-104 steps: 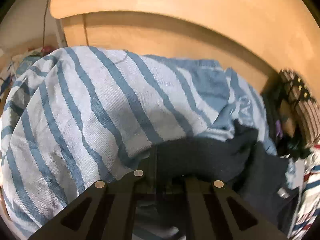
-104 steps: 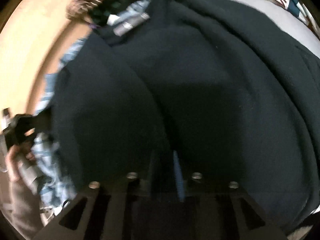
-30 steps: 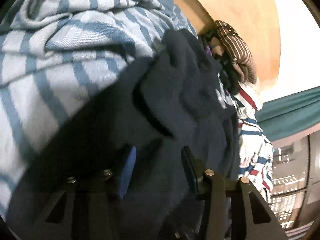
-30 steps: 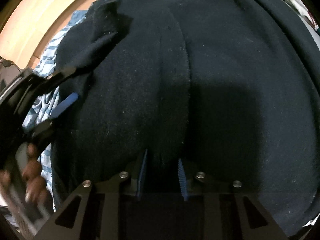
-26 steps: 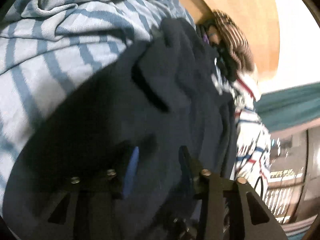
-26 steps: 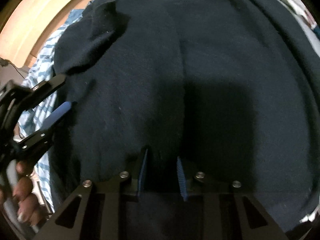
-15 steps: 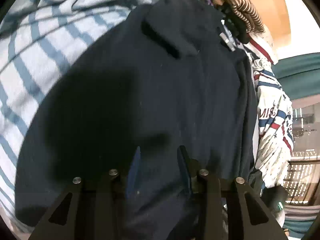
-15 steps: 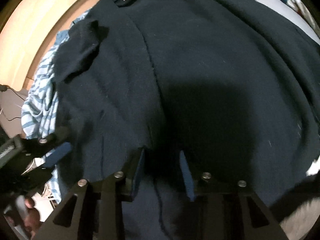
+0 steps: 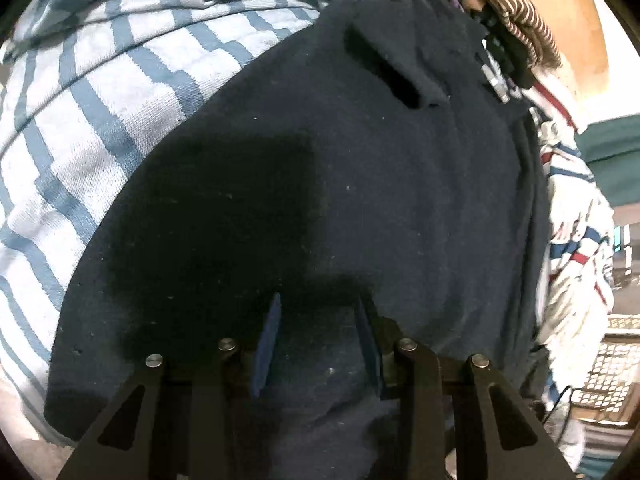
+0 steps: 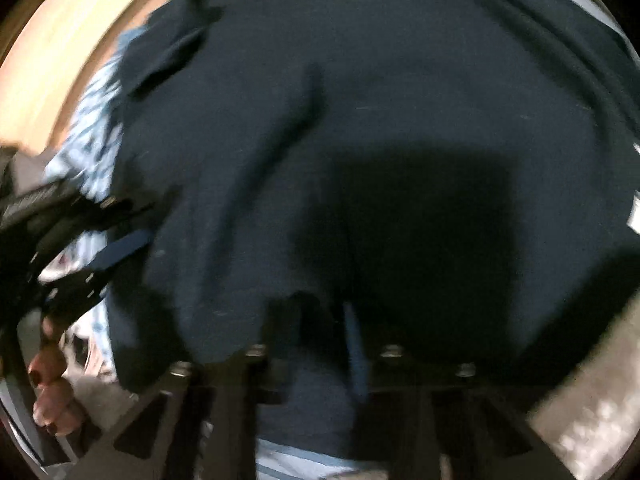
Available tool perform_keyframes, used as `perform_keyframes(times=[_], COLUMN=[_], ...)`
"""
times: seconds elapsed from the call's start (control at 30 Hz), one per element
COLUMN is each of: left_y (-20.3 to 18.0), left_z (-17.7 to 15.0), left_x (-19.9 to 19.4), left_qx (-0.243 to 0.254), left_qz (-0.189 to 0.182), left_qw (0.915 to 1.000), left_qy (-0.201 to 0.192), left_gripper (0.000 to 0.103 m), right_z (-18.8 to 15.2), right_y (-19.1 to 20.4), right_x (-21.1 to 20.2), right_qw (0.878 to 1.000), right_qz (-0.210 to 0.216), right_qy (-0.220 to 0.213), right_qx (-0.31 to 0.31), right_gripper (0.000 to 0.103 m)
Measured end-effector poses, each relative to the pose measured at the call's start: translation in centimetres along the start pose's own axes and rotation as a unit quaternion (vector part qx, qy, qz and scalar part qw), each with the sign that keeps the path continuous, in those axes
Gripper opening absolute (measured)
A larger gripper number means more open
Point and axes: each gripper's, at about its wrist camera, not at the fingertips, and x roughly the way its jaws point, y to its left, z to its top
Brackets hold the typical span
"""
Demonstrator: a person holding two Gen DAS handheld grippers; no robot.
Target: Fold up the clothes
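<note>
A dark navy sweater [image 9: 360,180] lies spread over a blue-and-white striped garment [image 9: 100,100]. My left gripper [image 9: 320,332] points down over the sweater's near part. Its jaws stand apart and the cloth lies loose between the blue pads. In the blurred right wrist view the navy sweater [image 10: 360,100] fills the frame. My right gripper [image 10: 326,332] is closing, and its jaws stand narrow with a fold of the sweater's edge pinched between them. The left gripper [image 10: 120,252] and the hand [image 10: 52,380] holding it show at the left edge.
A brown-striped garment [image 9: 516,12] and a white, red and blue garment [image 9: 576,240] lie to the right of the sweater. A wooden board [image 10: 60,60] runs behind the pile. A grey surface [image 10: 592,400] shows at the lower right.
The right gripper's jaws have narrowed onto a fold of the sweater while sliding sideways. The left gripper has moved farther over the sweater, so less striped cloth shows.
</note>
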Motion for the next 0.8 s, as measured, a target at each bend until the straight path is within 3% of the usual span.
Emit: perform_keyframes(times=[0.03,0.13,0.2,0.27,0.33,0.47,0.5,0.57,0.63,0.7,0.77,0.8], left_y=[0.5,1.9,2.7,3.1,3.2,3.0,3.0,3.0,2.9,2.8,2.6,2.6], left_z=[0.1,0.5,0.7,0.8,0.7,0.7,0.7,0.6,0.7,1.1,1.1,1.1], left_x=[-0.1,0.1,0.4,0.6,0.7,1.0,1.0,1.1,1.3,1.4,1.4,1.5], left_qx=[-0.011,-0.053,-0.073,-0.077,-0.076,-0.062,-0.06,-0.055,-0.05,-0.045,-0.043,-0.043], left_qz=[-0.015,-0.065,-0.084,-0.083,-0.08,-0.074,-0.074,-0.073,-0.073,-0.072,-0.073,-0.074], left_qw=[0.9998,0.9963,0.9934,0.9931,0.9933,0.9942,0.9944,0.9945,0.9946,0.995,0.9949,0.9947], left_qy=[0.001,0.017,0.028,0.031,0.035,0.047,0.047,0.05,0.053,0.053,0.055,0.057], left_gripper=[0.039,0.039,0.039,0.039,0.039,0.039,0.039,0.039,0.039,0.039,0.039,0.039], right_z=[-0.1,-0.1,0.0,-0.1,-0.1,-0.5,-0.8,-1.2,-1.6,-1.9,-2.1,-2.2], right_y=[-0.7,-2.2,-2.0,-1.3,-0.7,-0.2,0.1,0.9,1.7,2.2,1.6,1.1], right_x=[-0.4,-1.1,-1.6,-2.3,-2.3,-0.7,-0.7,-0.6,-0.2,0.1,-0.3,-0.7], right_qw=[1.0,0.998,0.998,0.999,0.999,1.0,1.0,0.999,0.998,0.998,0.999,0.999], right_qz=[-0.011,-0.018,-0.007,-0.016,-0.025,-0.012,-0.003,0.018,0.011,-0.015,-0.009,0.003], right_qy=[-0.004,0.0,0.005,-0.008,-0.009,0.021,0.02,0.033,0.049,0.05,0.044,0.04], right_qx=[0.016,0.055,0.058,0.044,0.031,0.019,0.012,-0.003,-0.025,-0.041,-0.029,-0.016], right_gripper=[0.005,0.007,0.019,0.043,0.06,0.062,0.062,0.048,0.047,0.034,0.004,0.004])
